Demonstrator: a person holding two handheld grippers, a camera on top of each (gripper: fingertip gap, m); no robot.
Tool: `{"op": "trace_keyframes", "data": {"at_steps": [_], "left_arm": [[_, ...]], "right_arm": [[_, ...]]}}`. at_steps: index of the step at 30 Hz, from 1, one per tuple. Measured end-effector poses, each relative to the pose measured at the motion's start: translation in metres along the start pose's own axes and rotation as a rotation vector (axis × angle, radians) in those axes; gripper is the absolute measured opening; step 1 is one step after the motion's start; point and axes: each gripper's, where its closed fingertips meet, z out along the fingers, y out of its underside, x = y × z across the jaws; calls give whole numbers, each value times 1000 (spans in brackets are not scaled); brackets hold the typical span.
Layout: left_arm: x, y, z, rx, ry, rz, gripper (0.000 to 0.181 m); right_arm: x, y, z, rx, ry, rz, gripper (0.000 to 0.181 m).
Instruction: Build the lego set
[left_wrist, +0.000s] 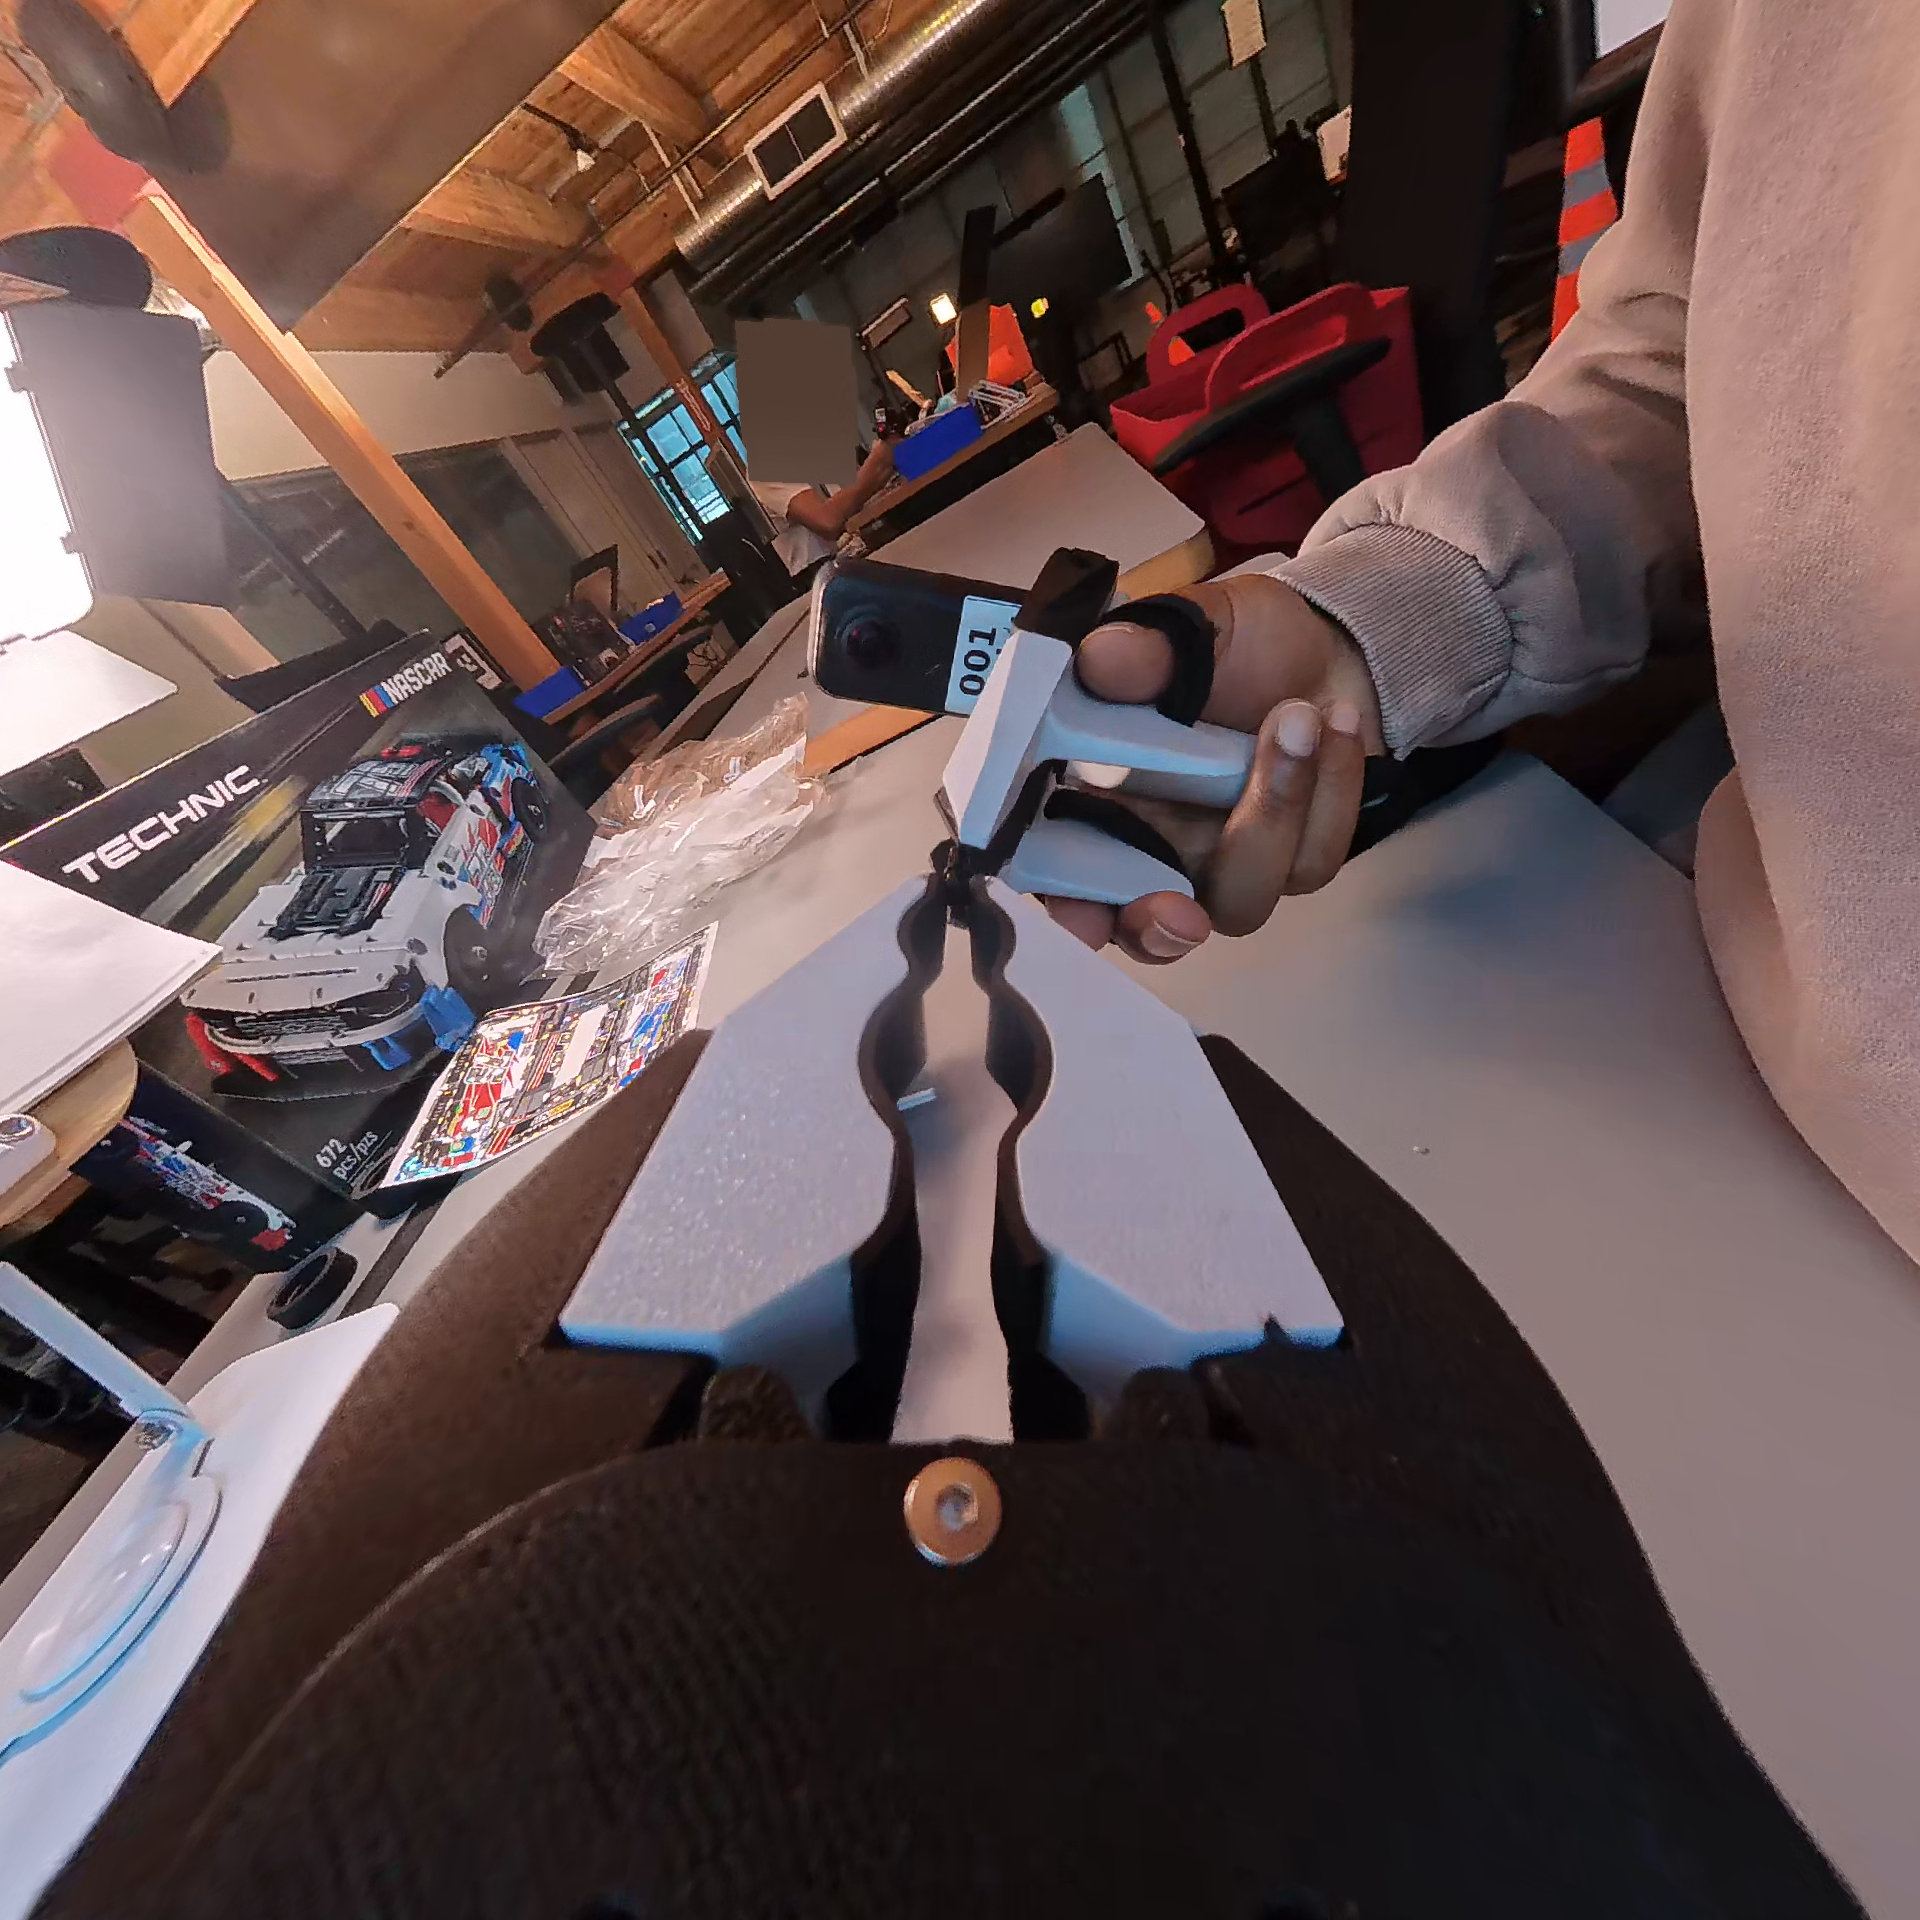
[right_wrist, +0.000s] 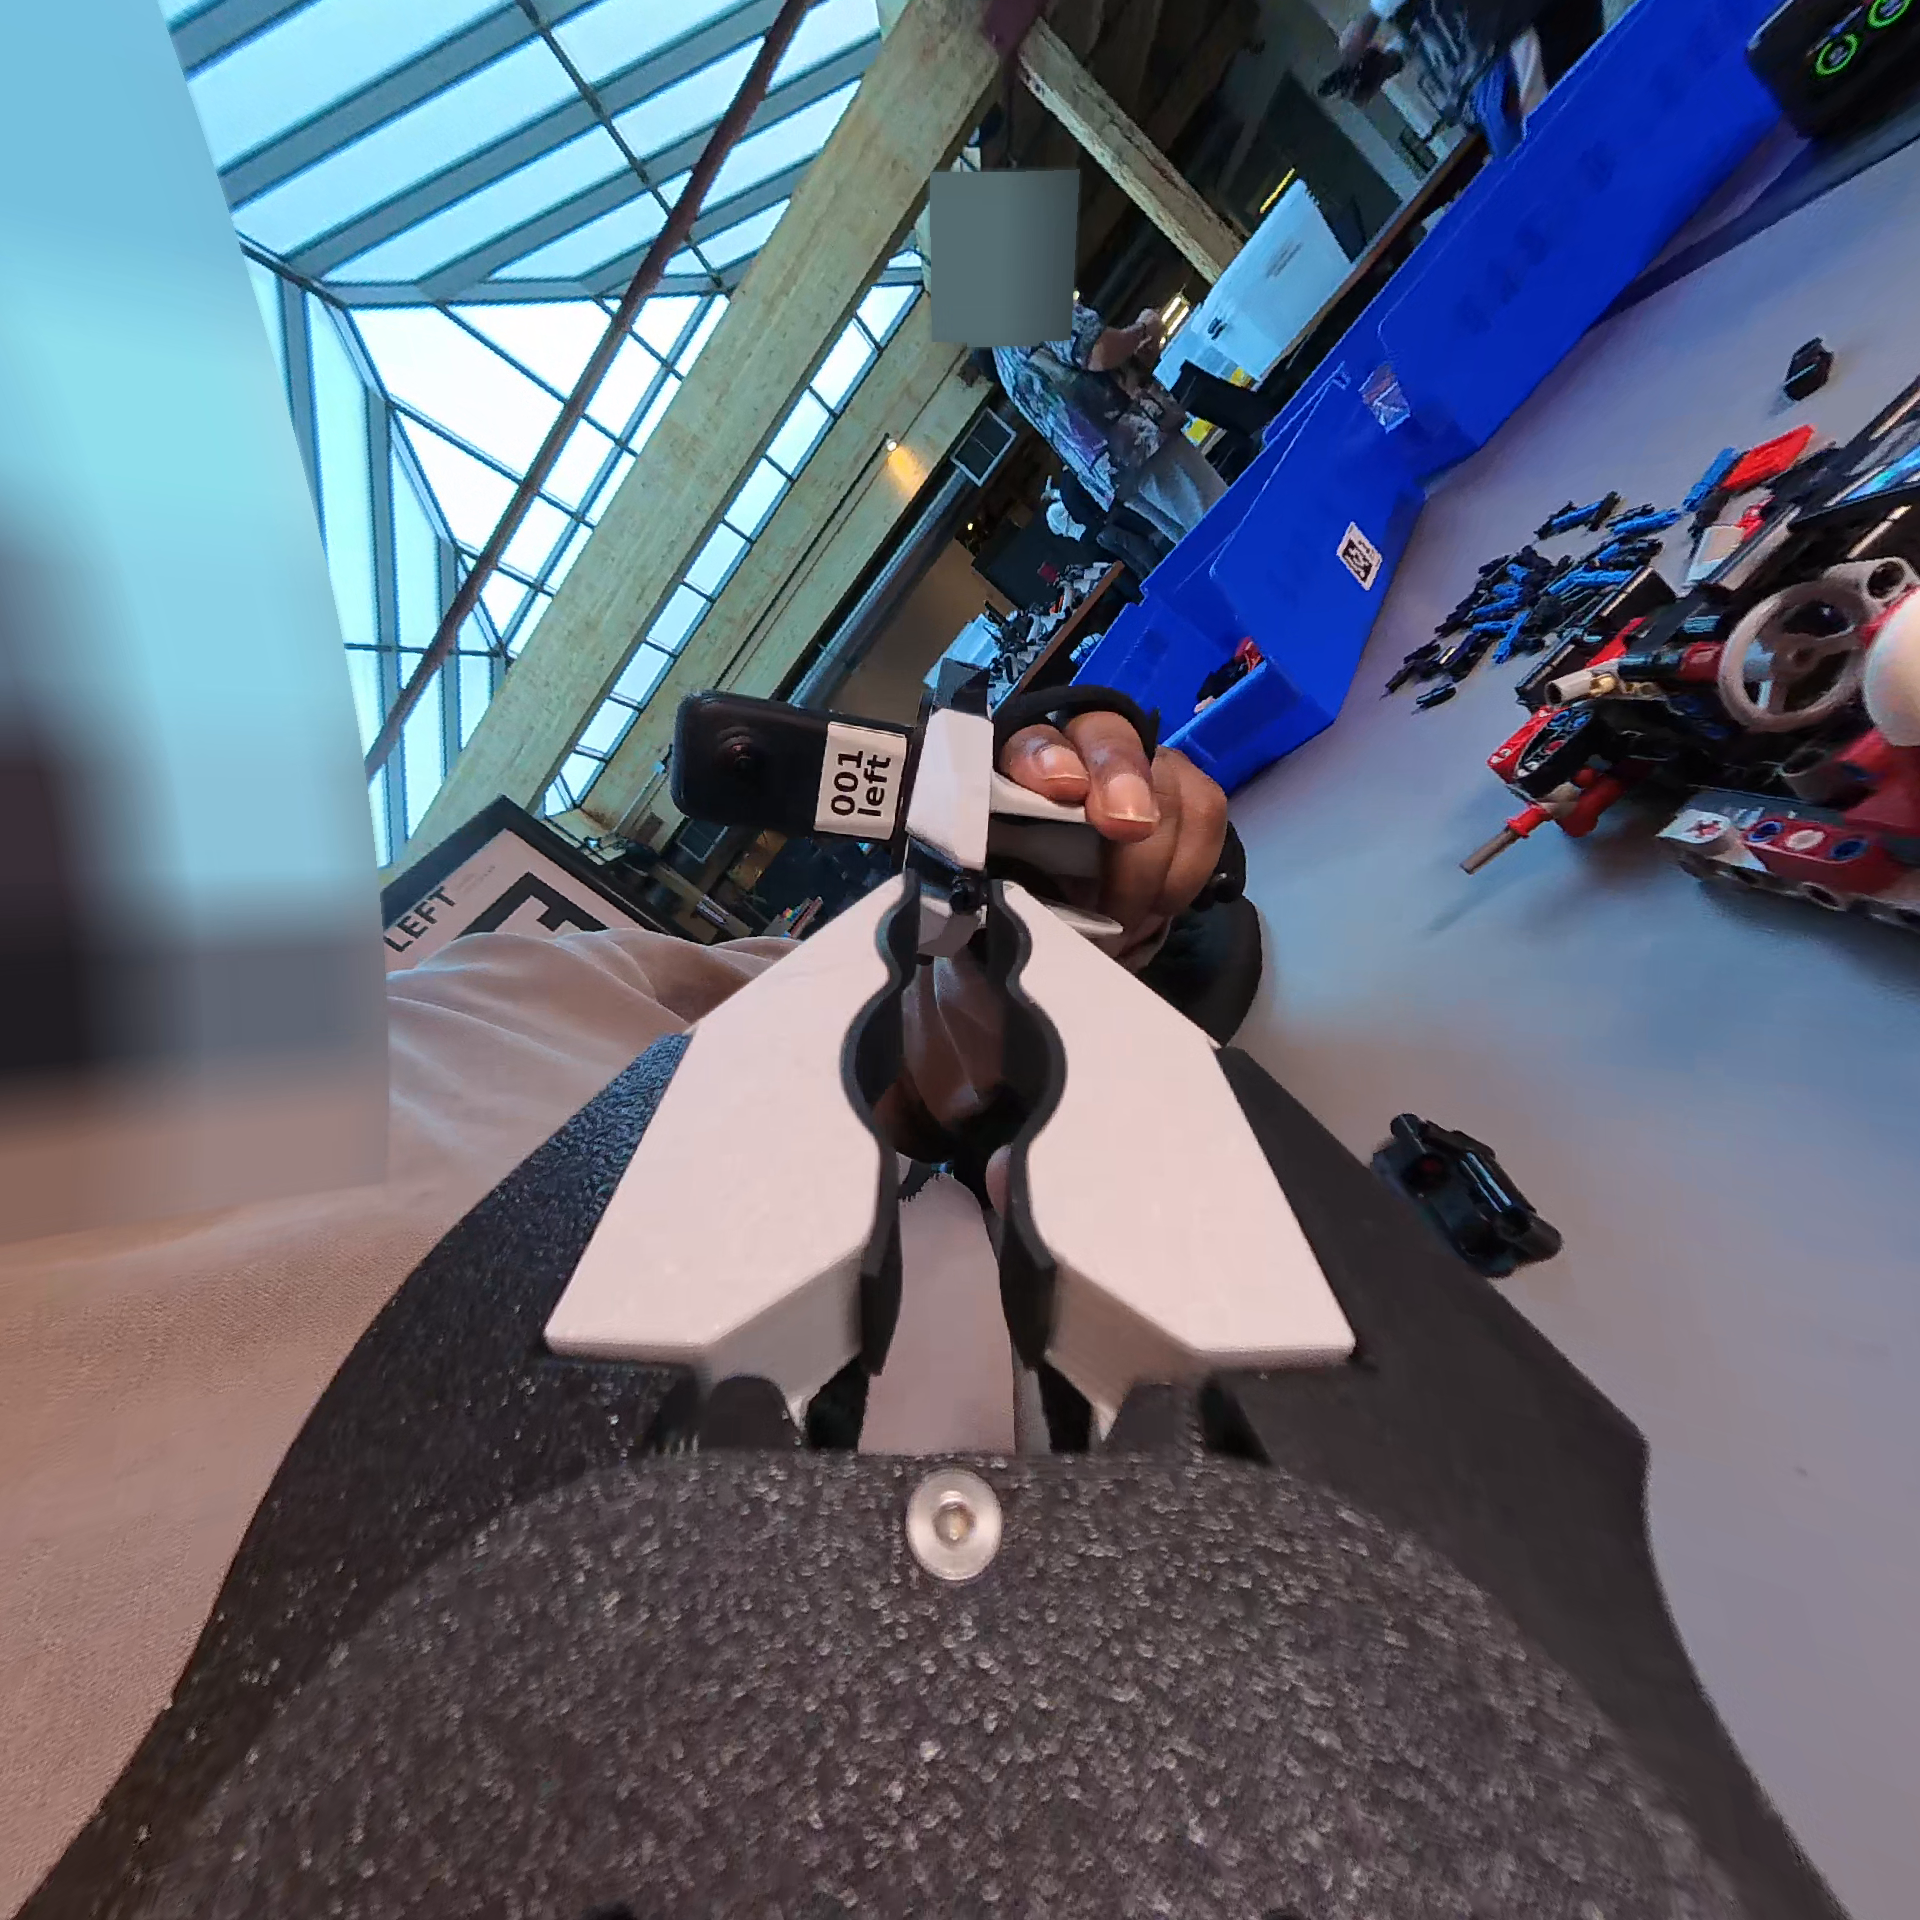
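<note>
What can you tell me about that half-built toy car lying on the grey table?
The car is an unfinished chassis of plastic bricks, mostly black and red with blue pins and some white parts. A pale grey steering wheel sits on top, and a thin axle sticks out at its near end. It rests on the table, far to the right, partly cut off by the picture's edge. Loose blue and black pins lie scattered beside it. Neither tongs touch it.

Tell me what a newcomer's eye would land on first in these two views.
The two white hand-held grippers meet tip to tip above the grey table: the left gripper and the right gripper both pinch a small black lego piece between them. Next, the black lego set box with a race car picture at left, and the half-built red and black lego car at right.
</note>
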Motion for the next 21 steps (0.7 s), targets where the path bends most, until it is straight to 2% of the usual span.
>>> {"op": "trace_keyframes", "data": {"at_steps": [17,18,20,21], "left_arm": [[2,8,3,-39,13,-18,1],[0,12,4,-54,10,-64,6],[-5,31,6,-143,43,-240,35],[-3,44,5,-205,88,-333,36]], "right_arm": [[9,1,-4,-23,62,-39,1],[14,1,-6,-44,91,-73,2],[21,-5,-14,-90,141,-141,1],[26,-10,-20,-126,196,-202,2]]}}
